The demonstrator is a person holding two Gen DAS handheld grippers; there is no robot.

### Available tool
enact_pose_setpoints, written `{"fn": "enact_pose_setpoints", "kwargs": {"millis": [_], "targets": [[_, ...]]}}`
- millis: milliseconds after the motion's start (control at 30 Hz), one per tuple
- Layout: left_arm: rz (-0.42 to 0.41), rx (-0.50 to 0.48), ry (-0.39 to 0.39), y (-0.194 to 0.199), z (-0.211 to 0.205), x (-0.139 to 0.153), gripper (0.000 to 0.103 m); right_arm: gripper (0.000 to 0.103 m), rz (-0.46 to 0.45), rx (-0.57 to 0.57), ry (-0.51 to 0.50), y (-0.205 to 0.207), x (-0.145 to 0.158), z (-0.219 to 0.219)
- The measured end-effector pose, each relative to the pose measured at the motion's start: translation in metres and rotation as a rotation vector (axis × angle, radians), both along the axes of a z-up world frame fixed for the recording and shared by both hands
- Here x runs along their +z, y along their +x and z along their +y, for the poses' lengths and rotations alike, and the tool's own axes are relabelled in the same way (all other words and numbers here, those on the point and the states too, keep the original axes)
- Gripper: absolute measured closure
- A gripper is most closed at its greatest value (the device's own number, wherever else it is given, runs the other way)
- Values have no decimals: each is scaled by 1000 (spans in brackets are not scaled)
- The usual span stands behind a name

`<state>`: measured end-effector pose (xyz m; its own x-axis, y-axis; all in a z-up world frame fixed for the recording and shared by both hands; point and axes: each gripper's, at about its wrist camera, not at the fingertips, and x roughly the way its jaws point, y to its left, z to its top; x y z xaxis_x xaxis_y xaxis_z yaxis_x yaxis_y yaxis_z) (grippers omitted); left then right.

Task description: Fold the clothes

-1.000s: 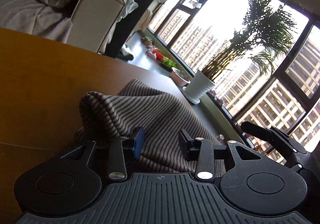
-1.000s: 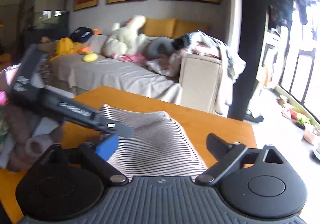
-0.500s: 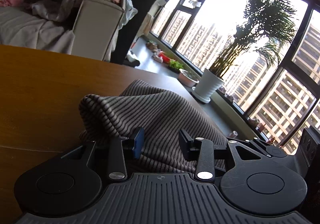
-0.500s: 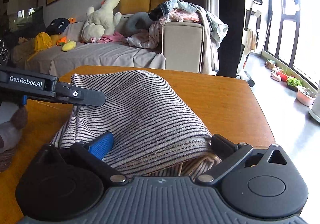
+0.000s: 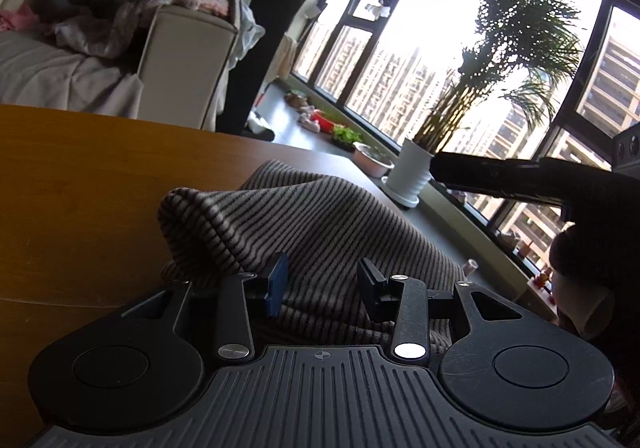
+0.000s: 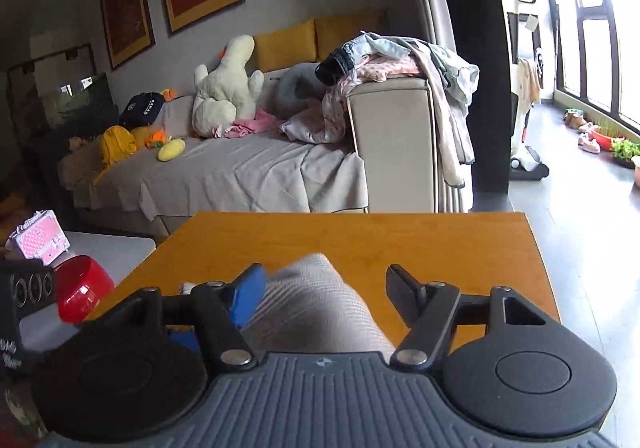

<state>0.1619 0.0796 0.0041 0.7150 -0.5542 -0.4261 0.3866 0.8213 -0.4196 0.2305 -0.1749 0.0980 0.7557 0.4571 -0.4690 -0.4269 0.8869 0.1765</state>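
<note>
A brown-and-dark striped garment (image 5: 320,224) lies bunched in a folded heap on the wooden table (image 5: 88,184). My left gripper (image 5: 323,286) is open and sits low at the garment's near edge, with the cloth showing between and behind its fingers, which hold nothing. In the right wrist view the garment (image 6: 316,308) looks blurred below my right gripper (image 6: 324,294), which is wide open above it. The right gripper (image 5: 520,180) and the hand holding it (image 5: 580,260) also show at the right of the left wrist view.
Beyond the table (image 6: 360,240) stands a sofa (image 6: 248,172) with plush toys and a heap of clothes (image 6: 400,64). A red container (image 6: 80,288) and a pink case (image 6: 40,240) sit to the left. A potted palm (image 5: 412,176) stands by the window.
The right gripper has lifted up and back from the garment, still open, and now reaches across the right of the left wrist view. The left gripper has barely moved.
</note>
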Motion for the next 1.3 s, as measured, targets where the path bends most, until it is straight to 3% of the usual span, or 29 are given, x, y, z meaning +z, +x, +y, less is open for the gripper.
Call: {"fn": "enact_pose_setpoints", "kwargs": {"millis": [100,200,267,300,367,533,633,800,933,1067,1300], "targets": [[-13,-5,1,-3,1,-1,60,37,56,30,-38,36,-7,25],[-15,-9,-2,-4,2,-2,60,36,196,14,-222,72,-50,56],[-16,-11,-5,-4,2,-3,61,31,205,-6,-218,76,-73,56],[-17,-12,-6,-4,2,-4,60,31,223,-16,-176,76,-71,49],[-17,-14,-8,-4,3,-4,60,30,211,-23,-132,67,-63,38],[-3,-11,-33,-2,6,-5,60,15,118,-3,-102,22,-49,4],[6,-1,-46,0,7,-4,60,5,132,-17,-80,7,-54,-11],[68,33,-59,-1,9,10,58,7,186,-48,-54,-9,-71,-26],[116,67,-69,-21,14,31,25,10,149,-55,-103,-17,-73,-19],[154,71,-44,-38,10,35,22,10,146,-66,-93,-22,-74,-20],[290,80,-61,-15,-3,2,21,15,103,-65,-131,-45,-68,-11]]}}
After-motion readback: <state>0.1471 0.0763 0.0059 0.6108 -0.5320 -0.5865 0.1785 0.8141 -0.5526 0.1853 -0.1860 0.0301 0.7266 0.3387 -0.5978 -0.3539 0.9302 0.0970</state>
